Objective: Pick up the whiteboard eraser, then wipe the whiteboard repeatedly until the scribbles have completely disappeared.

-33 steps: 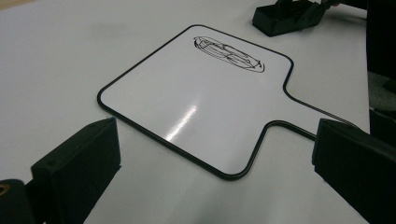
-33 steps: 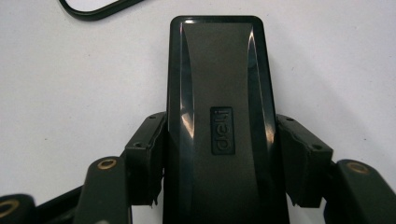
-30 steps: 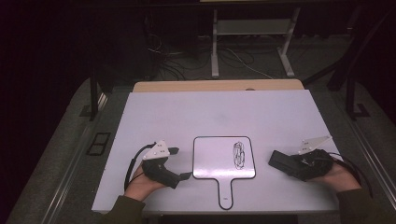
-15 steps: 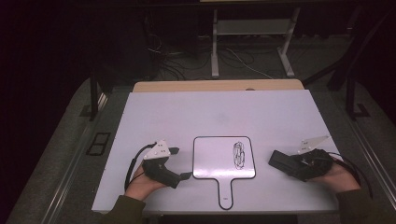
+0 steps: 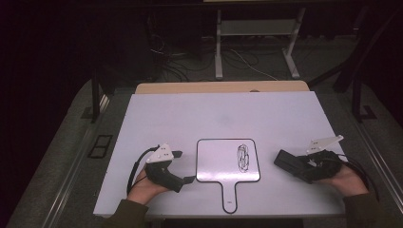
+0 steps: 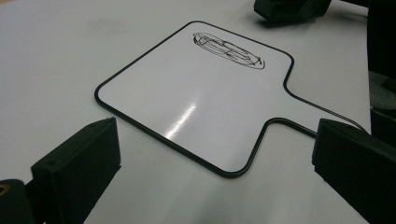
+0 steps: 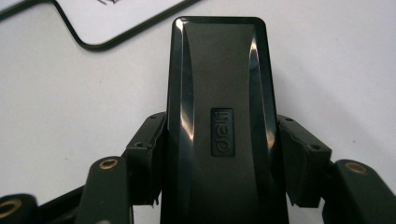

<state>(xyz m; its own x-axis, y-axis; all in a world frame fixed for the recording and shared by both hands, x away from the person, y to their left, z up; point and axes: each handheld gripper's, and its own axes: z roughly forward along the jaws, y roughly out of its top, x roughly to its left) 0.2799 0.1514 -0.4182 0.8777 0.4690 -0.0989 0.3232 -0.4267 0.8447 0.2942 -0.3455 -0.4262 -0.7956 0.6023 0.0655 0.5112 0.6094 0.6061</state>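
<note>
Right gripper (image 7: pixel 219 177) is clamping a black eraser block (image 7: pixel 219 93) flat on both sides, likely readying to wipe; "deli" is embossed on its top. Left gripper (image 6: pixel 210 172) is sitting with jaws wide apart, gripping nothing, aiming at the paddle whiteboard (image 5: pixel 228 160) lying between both grippers on the table (image 5: pixel 190 118), black scribble (image 5: pixel 243 157) showing, unreadable.

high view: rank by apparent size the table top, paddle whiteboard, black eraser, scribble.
1. White table top, largest by far.
2. Paddle-shaped whiteboard.
3. Black eraser, held in the right gripper; part is hidden between the fingers, so its full size is unsure.
4. Black scribble on the whiteboard; it looks close to the eraser's visible part.
</note>
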